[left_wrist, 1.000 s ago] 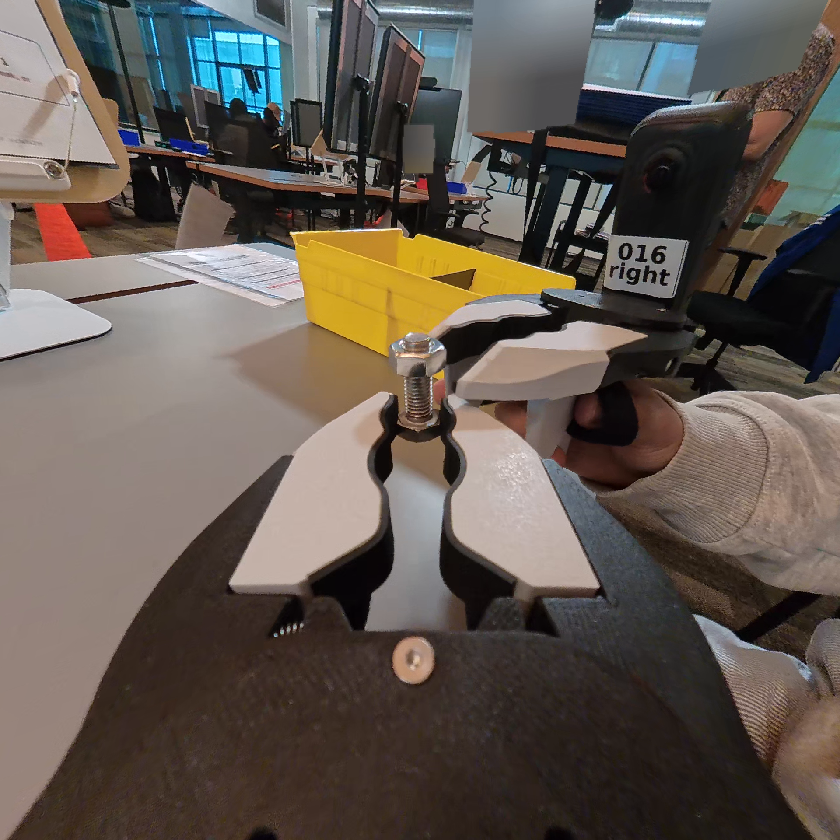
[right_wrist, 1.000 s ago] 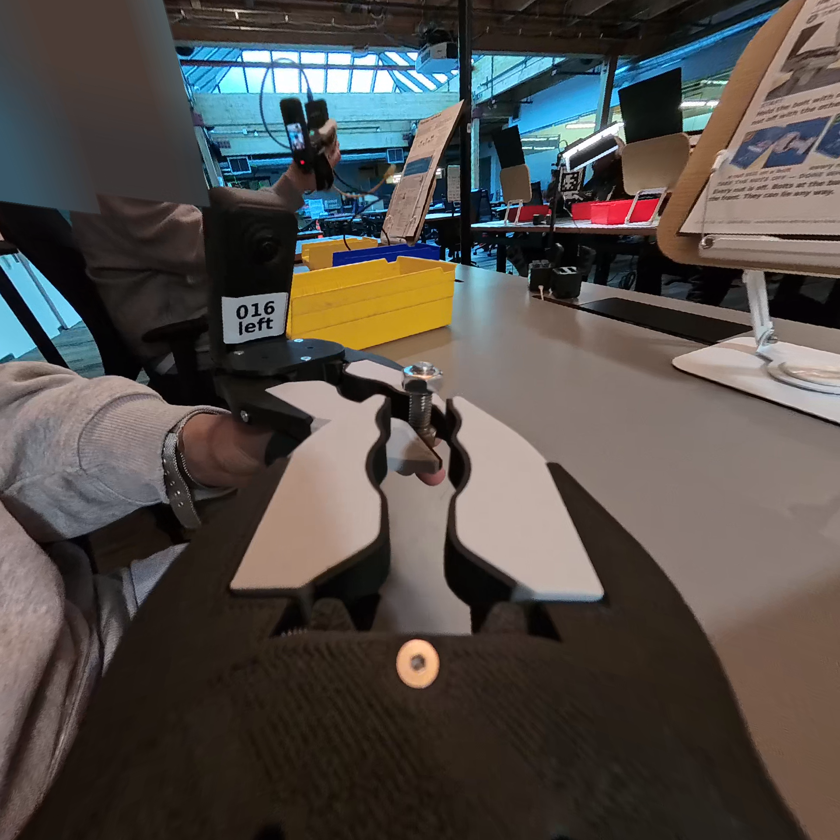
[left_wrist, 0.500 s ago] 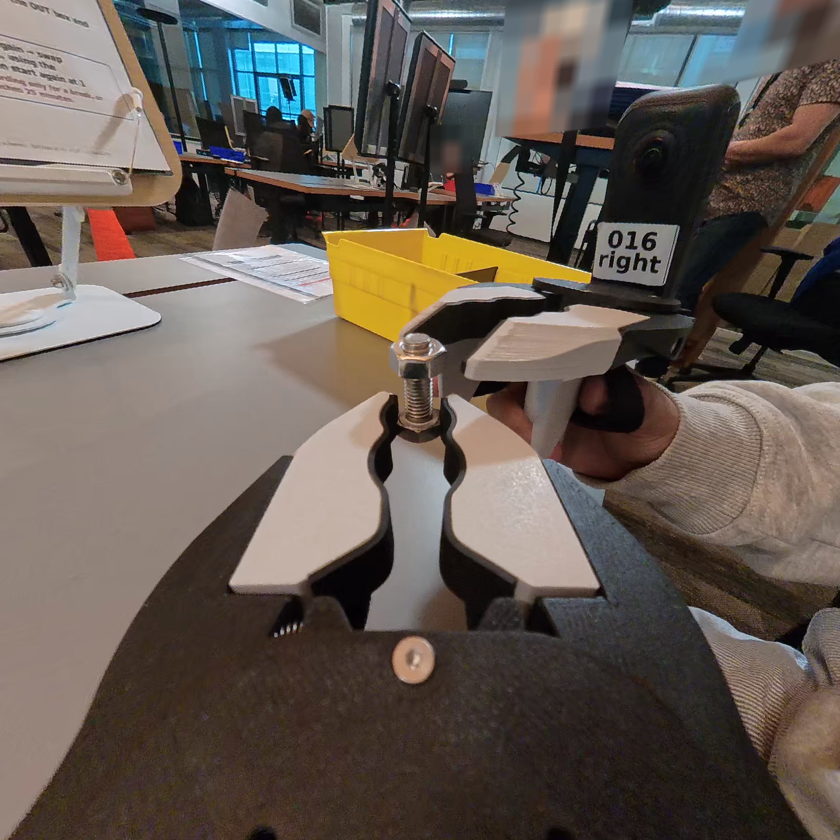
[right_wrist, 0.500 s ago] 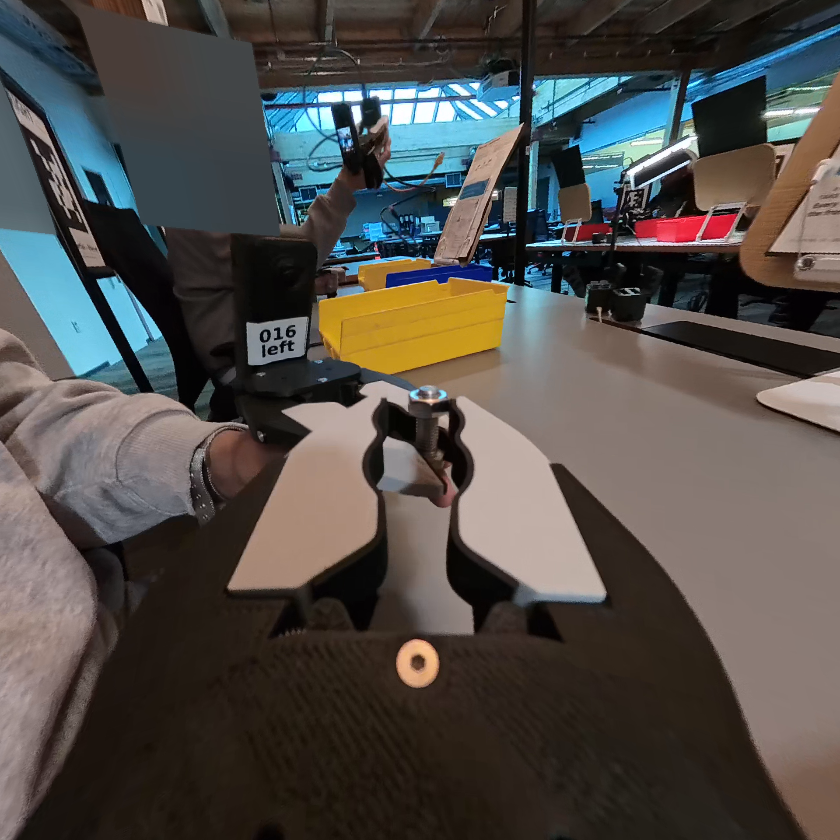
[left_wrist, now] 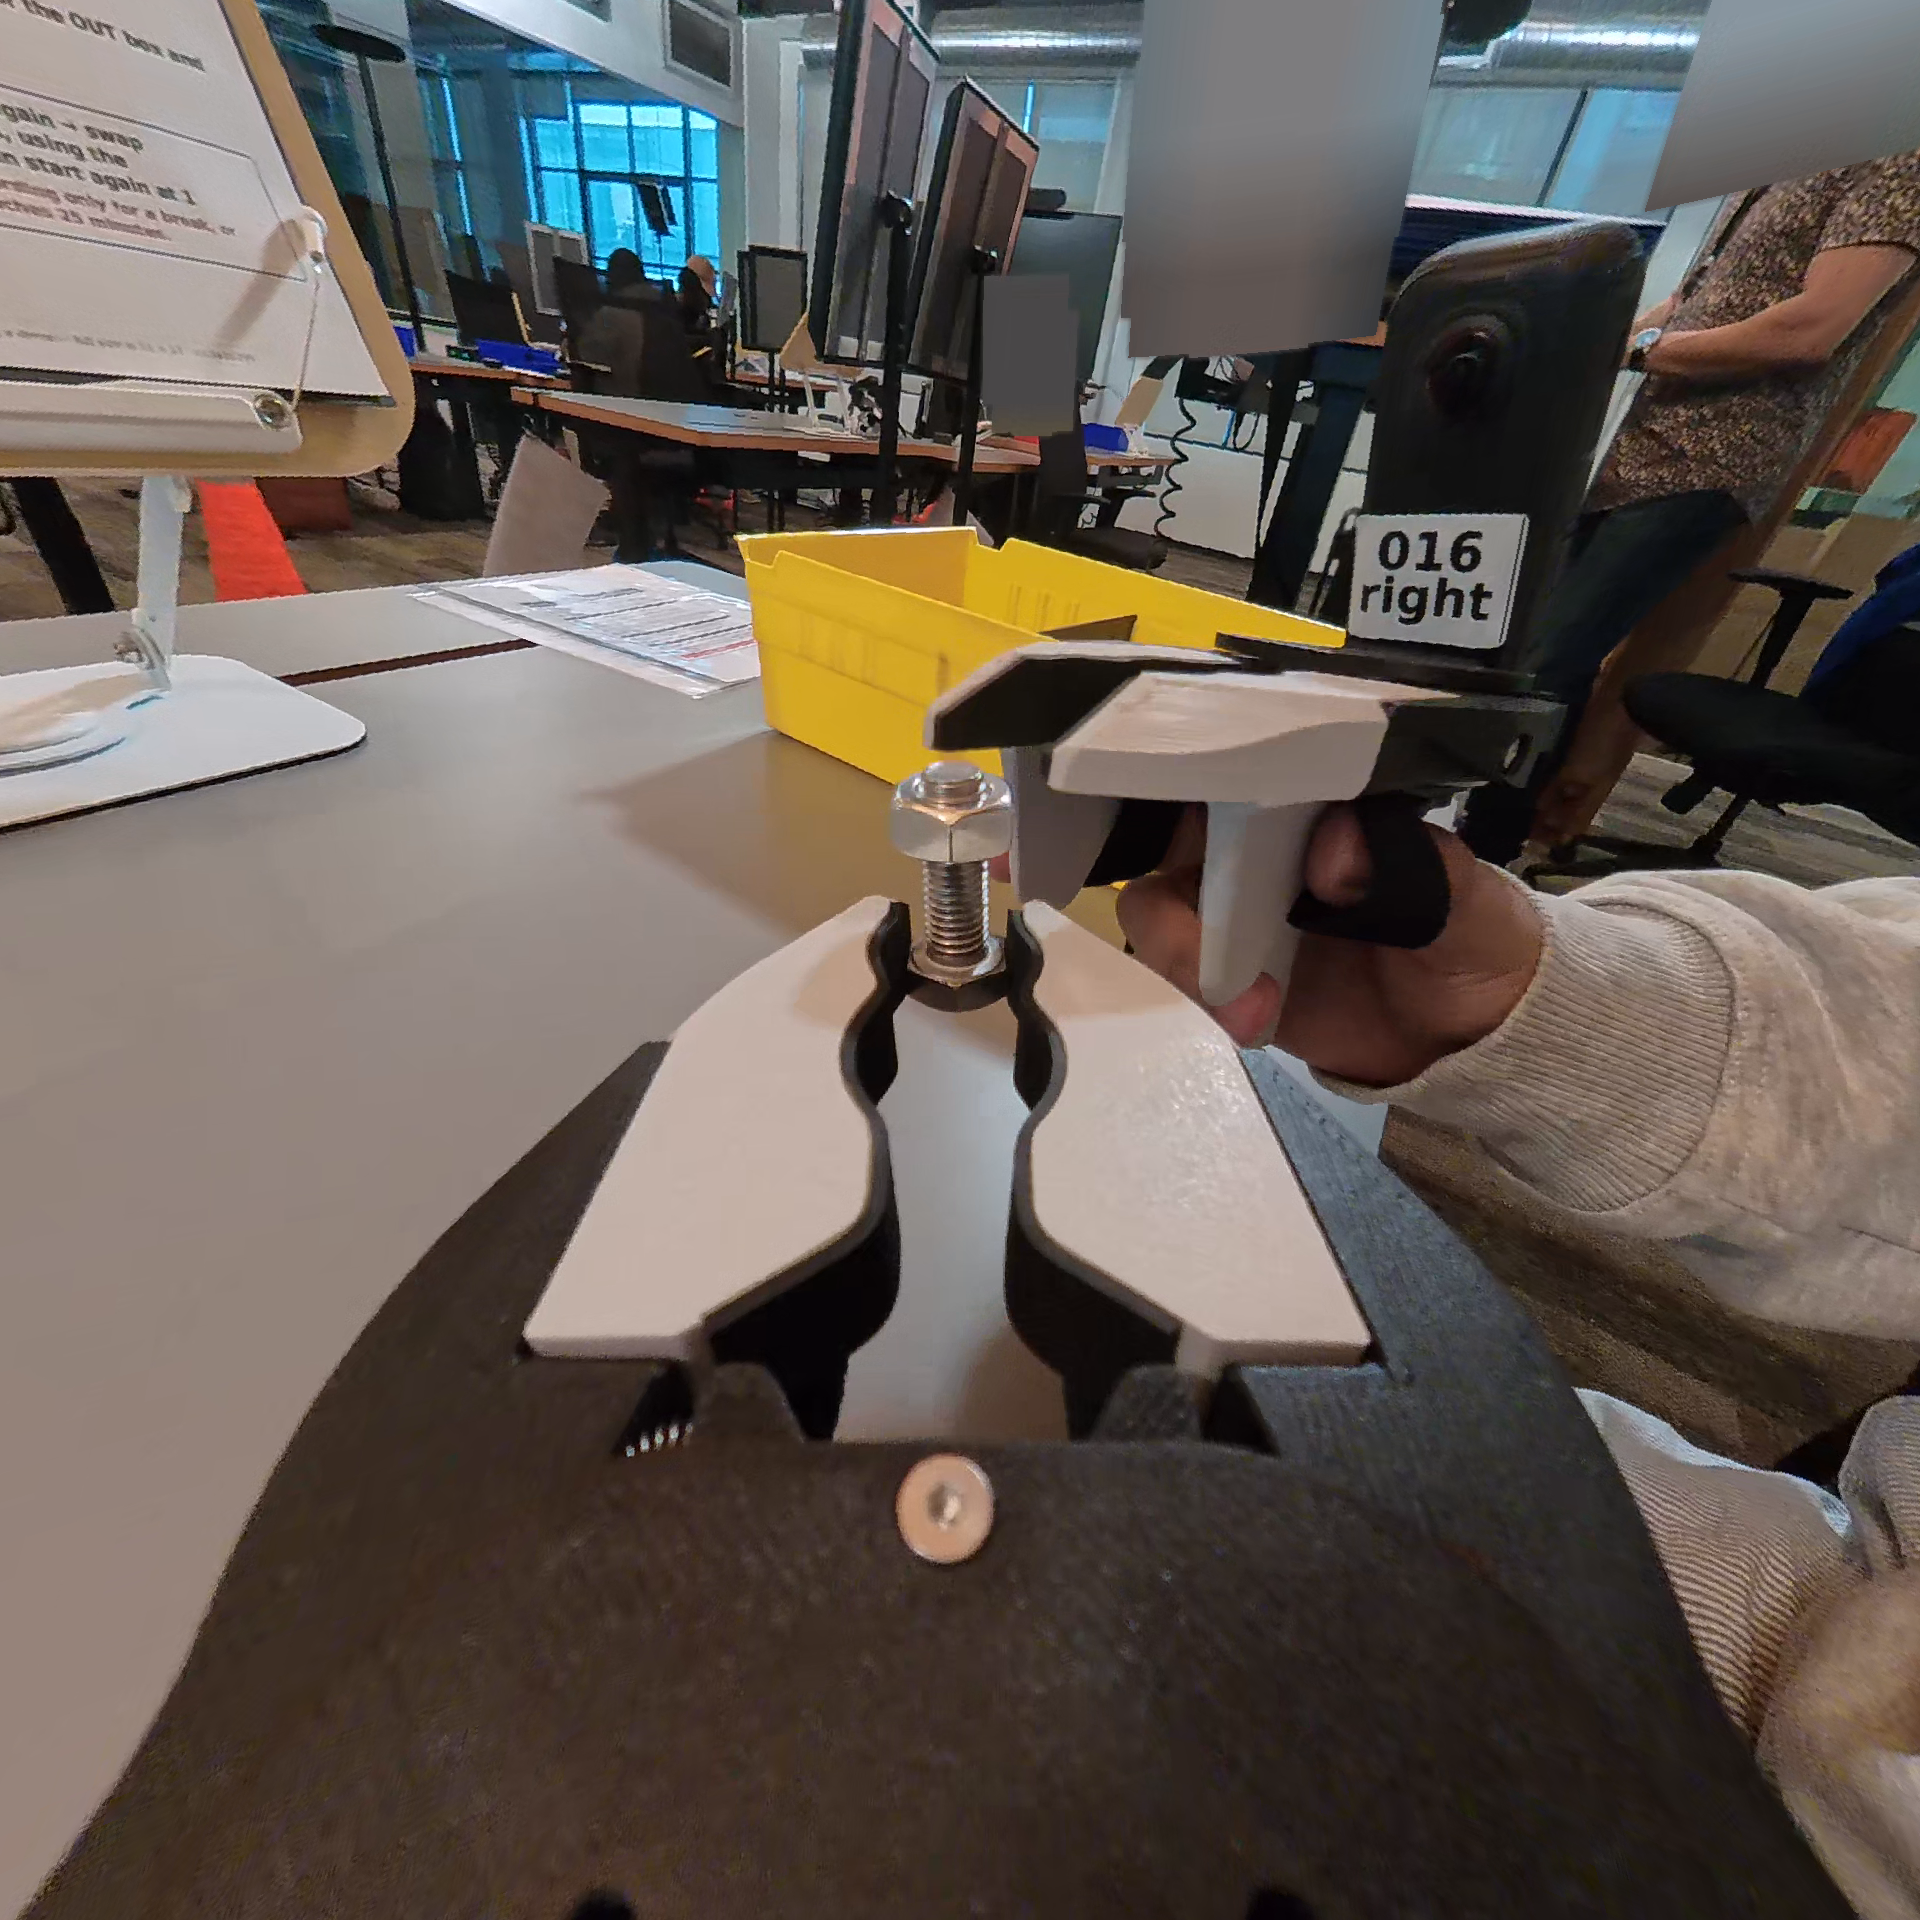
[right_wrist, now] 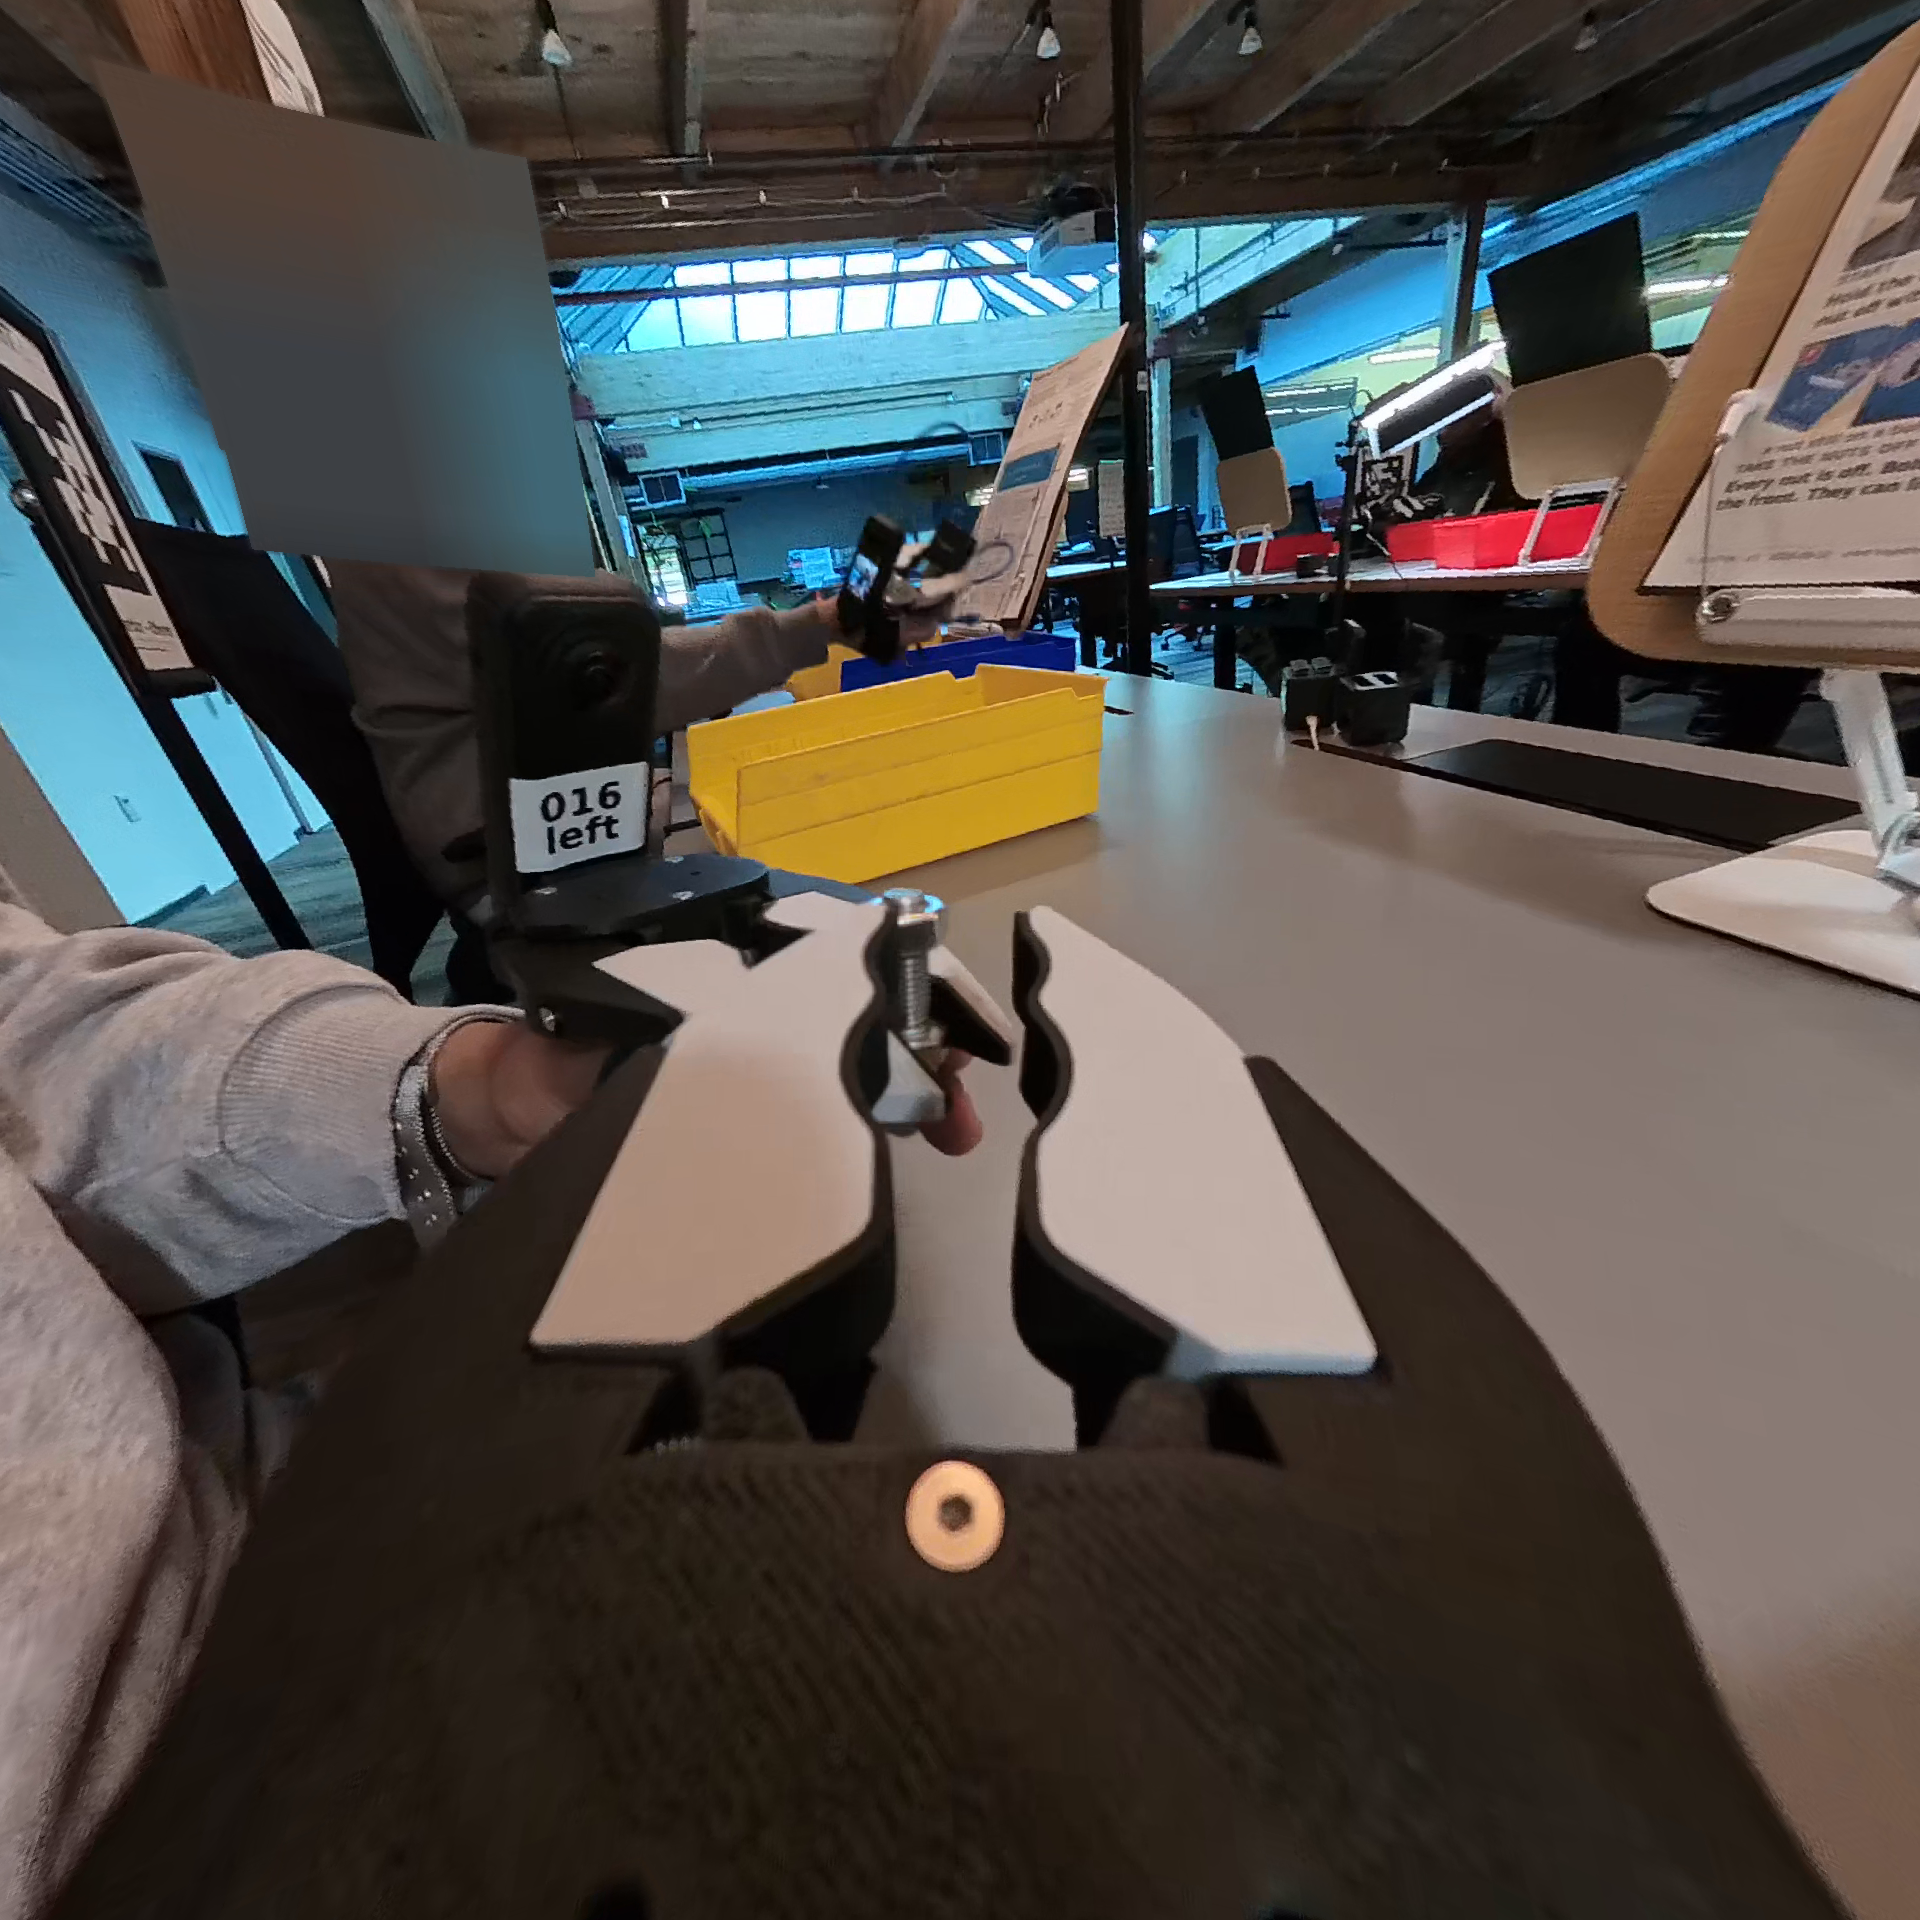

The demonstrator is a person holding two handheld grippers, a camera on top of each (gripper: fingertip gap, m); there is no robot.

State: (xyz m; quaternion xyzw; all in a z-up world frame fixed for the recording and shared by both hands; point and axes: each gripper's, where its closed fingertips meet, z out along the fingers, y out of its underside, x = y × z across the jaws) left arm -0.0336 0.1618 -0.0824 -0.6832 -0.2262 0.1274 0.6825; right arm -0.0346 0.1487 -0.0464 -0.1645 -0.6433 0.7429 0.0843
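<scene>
My left gripper (left_wrist: 954, 935) is shut on the head of a steel bolt (left_wrist: 954, 914) and holds it upright over the grey table (left_wrist: 364, 987). A hex nut (left_wrist: 951, 816) sits at the top of the thread. My right gripper (right_wrist: 945, 935) is open. The nut (right_wrist: 912, 909) and bolt (right_wrist: 912, 987) stand between its fingers, close beside its left finger (right_wrist: 790, 1039), with a gap to the right one. In the left wrist view the right gripper (left_wrist: 1013, 743) is level with the nut and just right of it. The left gripper also shows in the right wrist view (right_wrist: 925, 1049).
A yellow bin (left_wrist: 862, 644) stands on the table beyond the grippers; it also shows in the right wrist view (right_wrist: 894, 769), with a blue bin (right_wrist: 966, 655) behind it. A paper stand (left_wrist: 156, 727) and a laminated sheet (left_wrist: 613, 618) lie at the left. Other people work nearby. My left and right fingertips are right by each other.
My right gripper was shut around the nut and has opened, letting it go. The left gripper still holds the bolt upright.
</scene>
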